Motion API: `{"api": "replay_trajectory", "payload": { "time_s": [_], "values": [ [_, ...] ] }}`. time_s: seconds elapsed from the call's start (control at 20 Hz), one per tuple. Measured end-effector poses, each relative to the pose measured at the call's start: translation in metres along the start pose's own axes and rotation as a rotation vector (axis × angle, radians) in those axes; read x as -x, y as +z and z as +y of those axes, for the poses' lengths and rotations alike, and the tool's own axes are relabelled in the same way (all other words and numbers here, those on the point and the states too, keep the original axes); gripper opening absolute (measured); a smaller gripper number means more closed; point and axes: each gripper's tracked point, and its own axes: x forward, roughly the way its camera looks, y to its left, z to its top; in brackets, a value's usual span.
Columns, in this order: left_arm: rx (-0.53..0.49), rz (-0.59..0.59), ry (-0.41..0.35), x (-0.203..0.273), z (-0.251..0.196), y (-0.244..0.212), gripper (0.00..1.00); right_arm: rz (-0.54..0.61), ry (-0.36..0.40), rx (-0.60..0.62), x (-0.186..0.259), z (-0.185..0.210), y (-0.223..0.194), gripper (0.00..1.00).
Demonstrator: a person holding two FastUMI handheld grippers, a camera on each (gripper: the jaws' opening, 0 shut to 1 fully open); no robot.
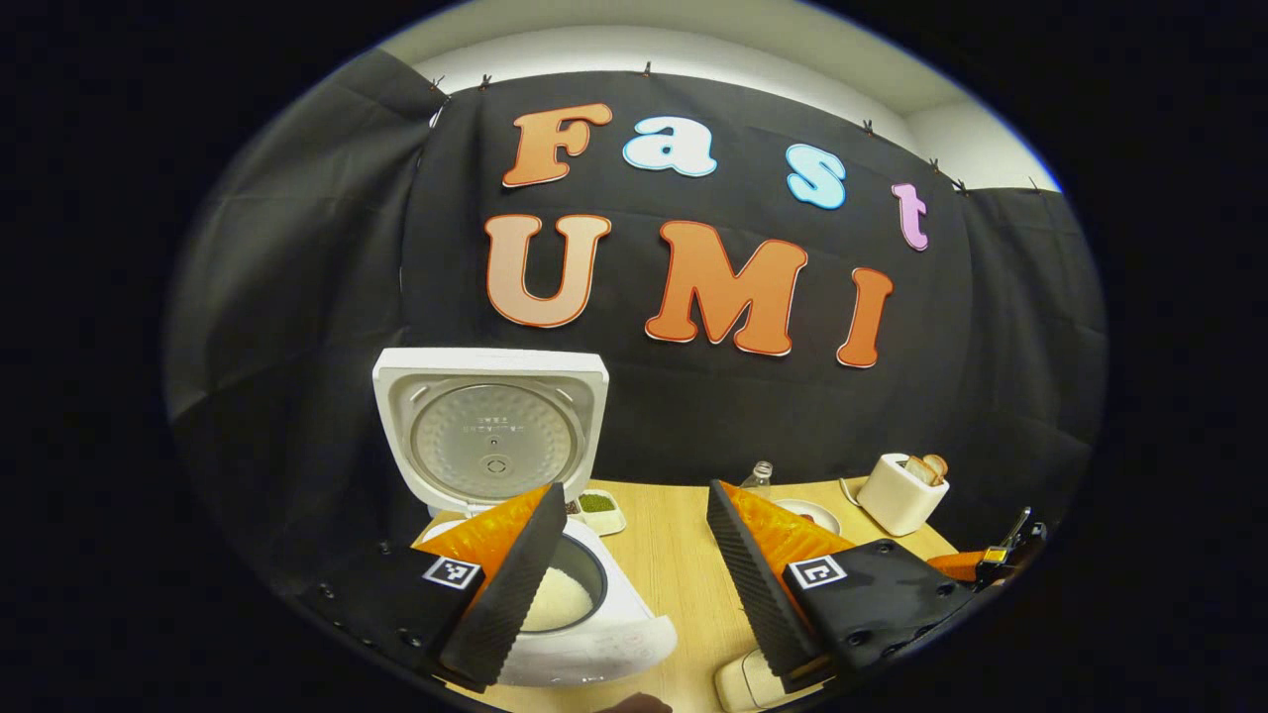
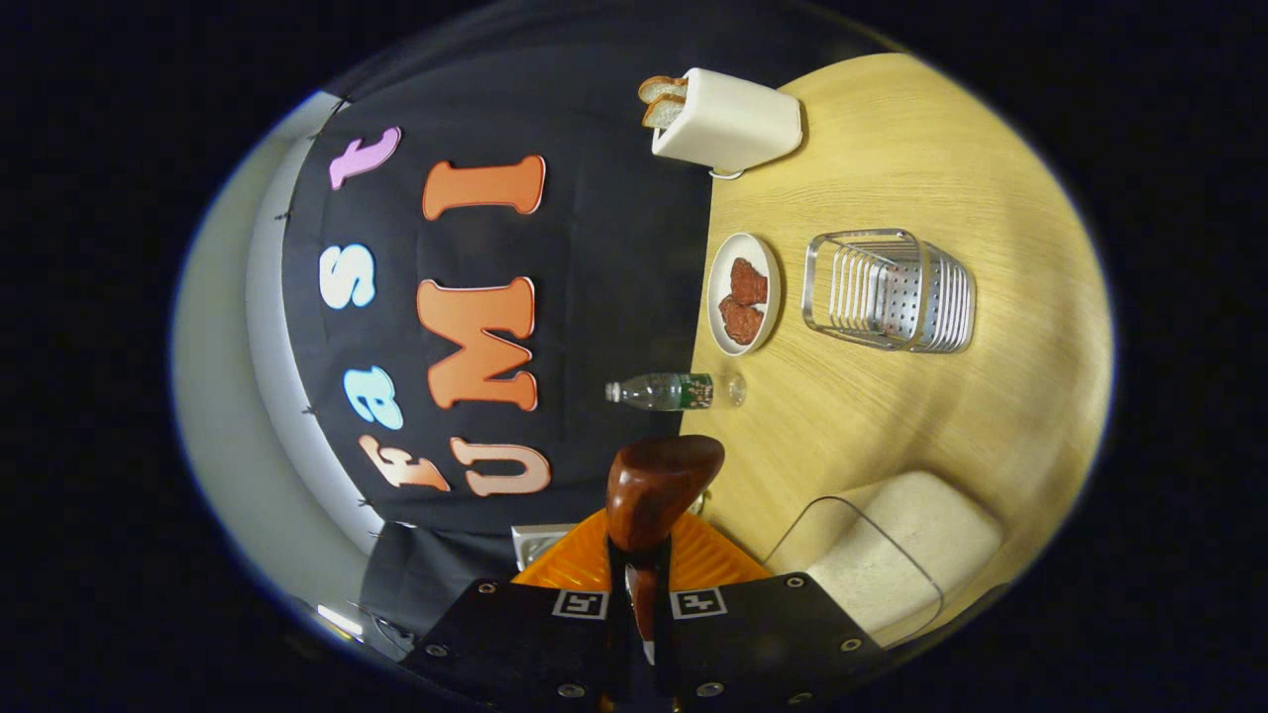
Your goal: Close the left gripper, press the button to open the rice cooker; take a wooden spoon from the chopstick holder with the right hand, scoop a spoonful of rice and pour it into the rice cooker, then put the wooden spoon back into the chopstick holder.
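Observation:
The white rice cooker [image 1: 594, 634] stands open, its lid [image 1: 490, 431] upright, and white rice [image 1: 560, 599] lies in its pot. My left gripper [image 1: 634, 584] is open above the table just right of the pot, with its left finger [image 1: 510, 584] over the pot's rim. My right gripper [image 2: 639, 560] is shut on the handle of a dark wooden spoon [image 2: 659, 485], whose bowl points forward. The right gripper view is rolled sideways. The metal chopstick holder [image 2: 887, 290] stands apart on the table, farther ahead. A cream rice container [image 2: 892, 555] sits beside the right gripper.
On the wooden table [image 2: 941, 416] are a toaster [image 2: 728, 124] with bread, a plate of brown food [image 2: 743, 294], a water bottle [image 2: 664, 391] and a small dish of something green [image 1: 599, 505]. An orange and black part [image 1: 991, 562] shows at the far right.

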Motion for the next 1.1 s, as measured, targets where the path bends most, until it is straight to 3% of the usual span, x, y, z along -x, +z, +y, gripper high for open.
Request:
{"api": "replay_trajectory", "payload": {
  "time_s": [0.2,0.35,0.7,1.1],
  "values": [
    [0.028,-0.021,0.021,-0.003,0.007,0.001,0.97,0.01,0.054,-0.137,-0.015,0.025,-0.001,0.08],
    [0.049,-0.031,0.06,0.001,0.025,0.003,0.97,0.041,0.071,-0.169,-0.038,0.041,-0.011,0.08],
    [0.079,-0.059,0.236,0.028,0.105,0.004,0.98,0.195,0.094,-0.132,-0.103,0.087,-0.073,0.09],
    [0.064,-0.07,0.409,0.069,0.179,0.004,0.97,0.335,0.048,0.038,-0.177,0.115,-0.157,0.08]
  ]
}}
